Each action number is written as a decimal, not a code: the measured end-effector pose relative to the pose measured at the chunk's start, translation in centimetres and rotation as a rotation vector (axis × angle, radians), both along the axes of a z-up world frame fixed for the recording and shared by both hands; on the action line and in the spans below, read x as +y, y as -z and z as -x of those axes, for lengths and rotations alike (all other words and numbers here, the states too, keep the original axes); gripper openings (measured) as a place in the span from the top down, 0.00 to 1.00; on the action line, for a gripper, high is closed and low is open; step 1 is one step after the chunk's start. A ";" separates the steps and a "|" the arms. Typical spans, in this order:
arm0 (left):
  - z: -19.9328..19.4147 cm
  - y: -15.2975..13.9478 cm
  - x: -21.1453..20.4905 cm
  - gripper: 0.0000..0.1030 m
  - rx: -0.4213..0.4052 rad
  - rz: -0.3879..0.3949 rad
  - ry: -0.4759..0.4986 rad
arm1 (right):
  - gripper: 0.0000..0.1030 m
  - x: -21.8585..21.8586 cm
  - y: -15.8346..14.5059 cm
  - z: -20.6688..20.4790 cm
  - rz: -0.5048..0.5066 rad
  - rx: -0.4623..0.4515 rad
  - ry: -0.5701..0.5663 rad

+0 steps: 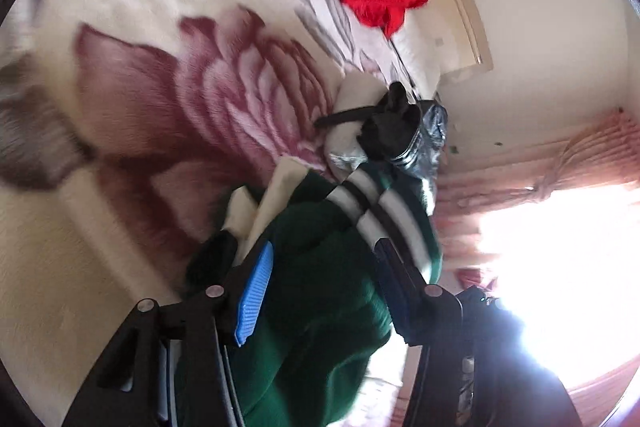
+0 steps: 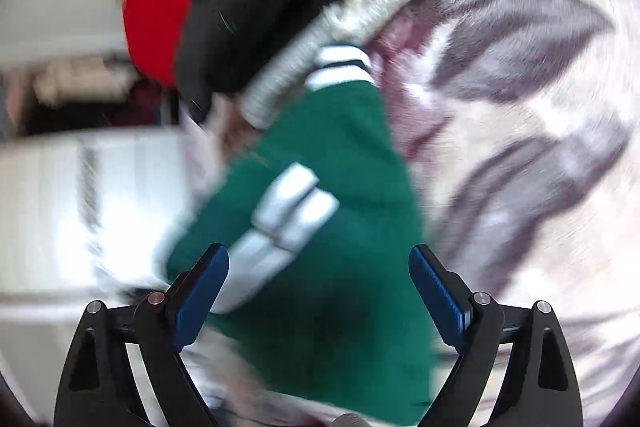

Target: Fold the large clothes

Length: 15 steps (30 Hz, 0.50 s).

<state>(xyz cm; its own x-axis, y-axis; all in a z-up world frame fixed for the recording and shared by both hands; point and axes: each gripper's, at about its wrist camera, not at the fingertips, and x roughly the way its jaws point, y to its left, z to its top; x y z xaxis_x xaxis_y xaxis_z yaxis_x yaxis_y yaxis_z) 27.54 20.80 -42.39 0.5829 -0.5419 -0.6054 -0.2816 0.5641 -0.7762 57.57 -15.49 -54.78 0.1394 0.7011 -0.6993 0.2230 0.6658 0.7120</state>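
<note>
The green garment (image 2: 320,227) fills the lower centre of my right wrist view, running up towards the top of the frame between the wide-open, empty right gripper (image 2: 319,291). My left gripper (image 1: 320,291) also straddles it, spread wide; whether it grips, I cannot tell.

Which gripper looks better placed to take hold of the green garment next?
Probably the left gripper: the green garment fills the gap between its jaws. The right gripper's jaws stand wide open, with motion blur.
</note>
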 end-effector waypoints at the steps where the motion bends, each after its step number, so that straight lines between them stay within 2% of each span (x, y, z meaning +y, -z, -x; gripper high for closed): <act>1: 1.4 0.1 -0.5 0.51 -0.001 -0.015 -0.020 | 0.09 0.3 0.7 -0.2 0.027 0.000 -0.047; 3: 4.3 0.7 -1.4 0.51 0.019 -0.041 -0.076 | 0.05 1.0 2.6 -0.2 0.032 0.010 -0.121; 9: 13.2 3.2 -3.8 0.52 0.071 -0.004 -0.286 | 0.00 6.0 8.7 -3.0 -0.031 -0.020 -0.381; 12: 16.3 3.6 -4.4 0.51 0.071 -0.008 -0.395 | 0.00 7.7 11.4 -4.9 -0.074 0.003 -0.418; 15: 17.8 4.4 -5.4 0.51 0.082 0.005 -0.458 | 0.00 8.8 13.1 -6.6 -0.107 0.014 -0.447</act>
<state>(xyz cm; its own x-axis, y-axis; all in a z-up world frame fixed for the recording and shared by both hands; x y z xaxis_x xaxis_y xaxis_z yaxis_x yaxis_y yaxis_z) 9.70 15.42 -46.78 0.7134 -0.2432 -0.6572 -0.5610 0.3638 -0.7436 64.14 -6.69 -67.85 -0.2021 0.7585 -0.6195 -0.0589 0.6220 0.7808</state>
